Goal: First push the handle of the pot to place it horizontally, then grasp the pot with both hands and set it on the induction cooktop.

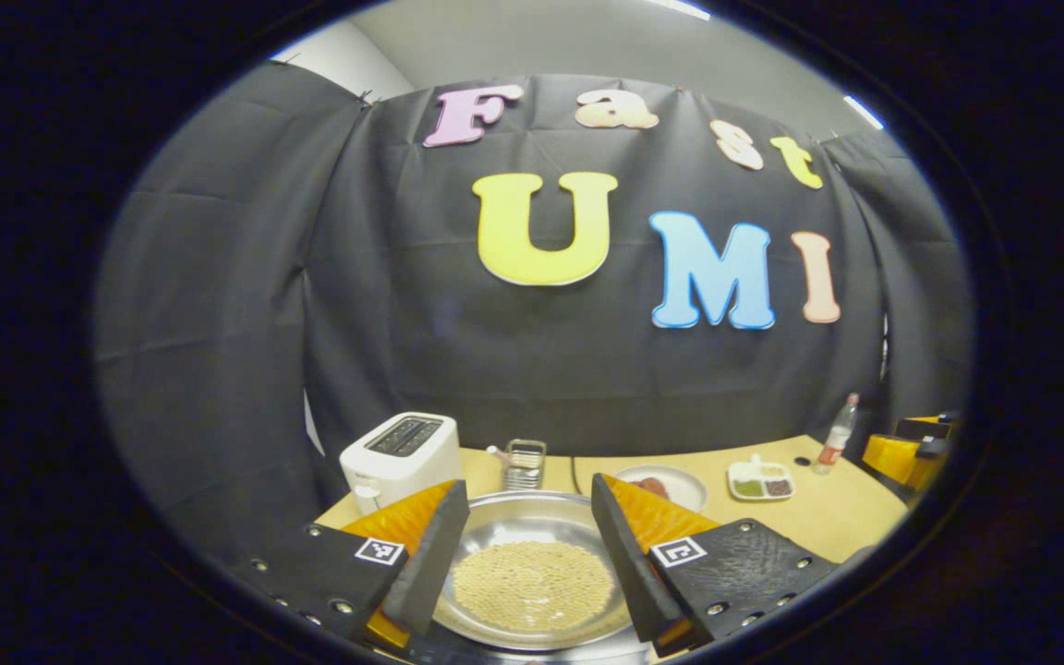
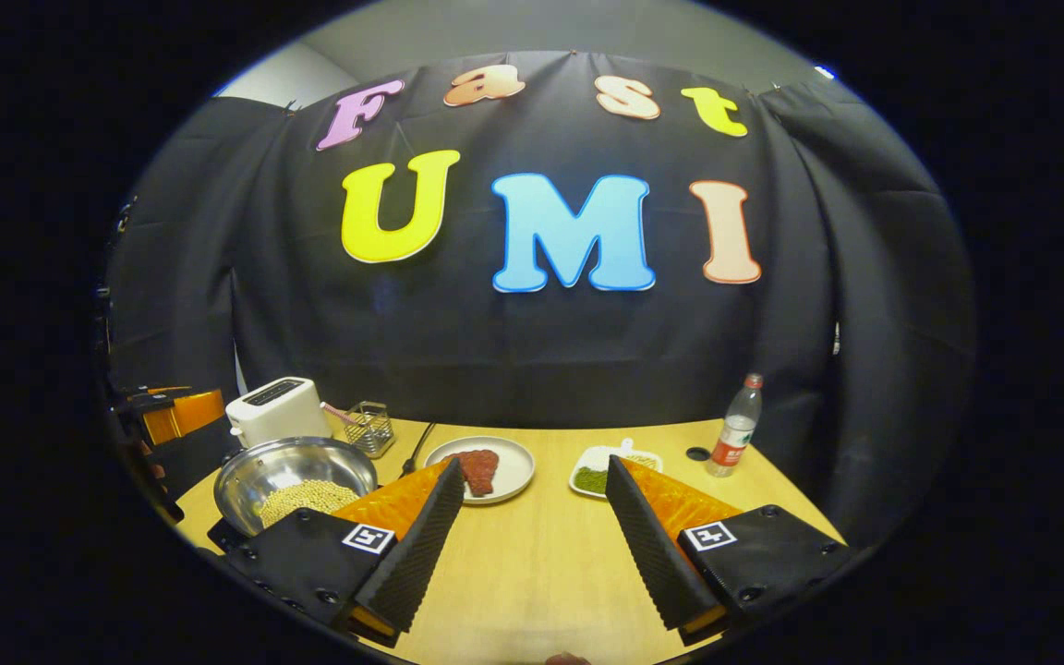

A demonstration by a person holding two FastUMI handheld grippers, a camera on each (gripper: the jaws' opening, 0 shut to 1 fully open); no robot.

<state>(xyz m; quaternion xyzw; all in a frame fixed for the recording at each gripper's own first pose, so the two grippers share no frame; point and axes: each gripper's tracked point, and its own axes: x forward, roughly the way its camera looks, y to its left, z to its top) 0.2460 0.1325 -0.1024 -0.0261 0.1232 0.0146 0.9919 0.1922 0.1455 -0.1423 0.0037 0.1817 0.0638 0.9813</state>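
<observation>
Right now the left gripper hangs wide open just over the pot, jaws spread either side of its bowl and gripping nothing; the right gripper is also wide open, over bare wooden table, empty. In the right gripper view the pot sits at the table's near-left, well left of that gripper. It's a shiny steel pot holding a layer of pale beans: probably rigid, slick on the metal, moderately heavy, contents could shift if tilted. Best hold is likely the rim on opposite sides, kept level. Handle isn't clear in either view, so I cannot tell its pointing direction or long axis. Farther back: white toaster, wire utensil holder, plate of red meat, sectioned dish, plastic bottle.
</observation>
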